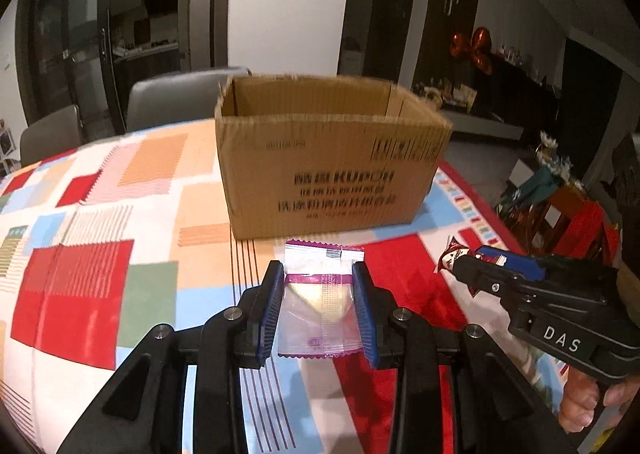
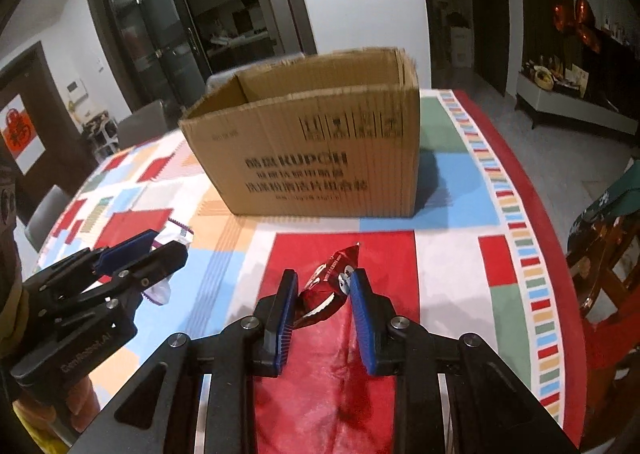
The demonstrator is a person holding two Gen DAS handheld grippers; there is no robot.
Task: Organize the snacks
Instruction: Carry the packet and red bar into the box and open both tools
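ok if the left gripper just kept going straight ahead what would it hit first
Probably the front wall of the cardboard box, which stands directly ahead of the left gripper. The clear purple-edged packet sits between its fingers.

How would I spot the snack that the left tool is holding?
Find the cardboard box on the patchwork tablecloth. Just in front of it, the left gripper pinches a flat packet between its blue pads. It is clear with purple zigzag edges, unlike the red wrapper in the right gripper.

Home dining room, tablecloth point(image 1: 80, 286), chairs point(image 1: 176, 97)
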